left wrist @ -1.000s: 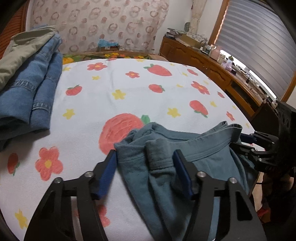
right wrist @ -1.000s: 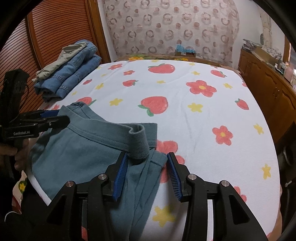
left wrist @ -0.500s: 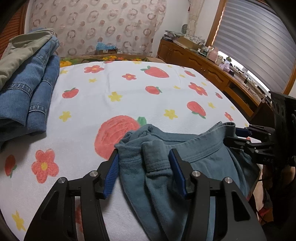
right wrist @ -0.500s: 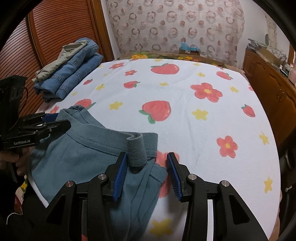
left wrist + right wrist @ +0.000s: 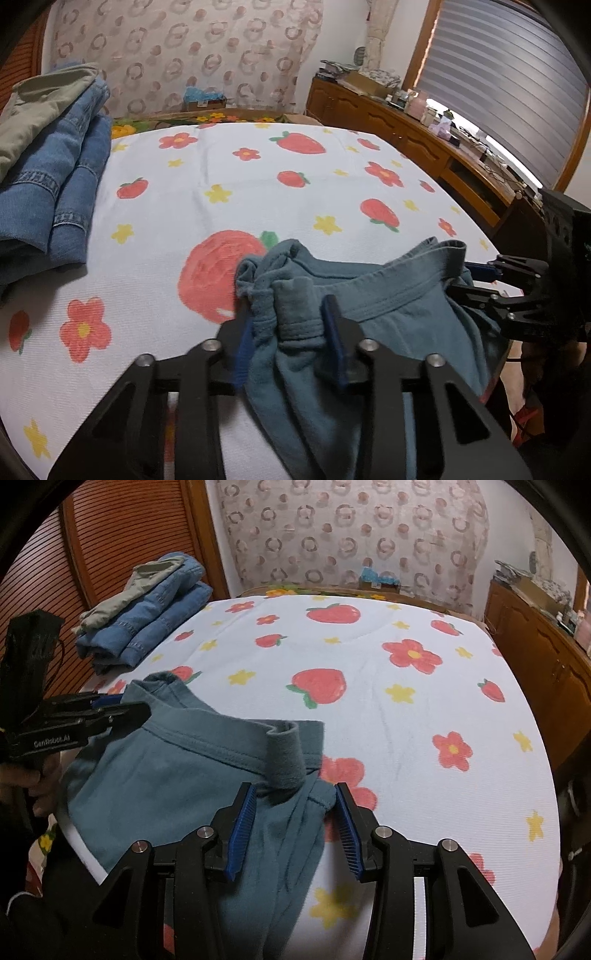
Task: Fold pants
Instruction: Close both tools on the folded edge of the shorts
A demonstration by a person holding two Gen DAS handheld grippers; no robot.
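Observation:
Teal-grey pants lie with the waistband on the near edge of the bed, the legs hanging off the front. My left gripper has closed on the bunched left corner of the waistband. My right gripper is open, its blue pads either side of the right waistband corner, which is folded up into a flap. The right gripper also shows in the left wrist view, and the left gripper in the right wrist view.
The bed has a white sheet with strawberries and flowers. A stack of folded jeans with a khaki garment on top lies at the bed's far left. A wooden cabinet runs along the right side.
My left gripper's jaws have narrowed onto the waistband corner, bunching the cloth. My right gripper stays open and has crept forward around the other corner.

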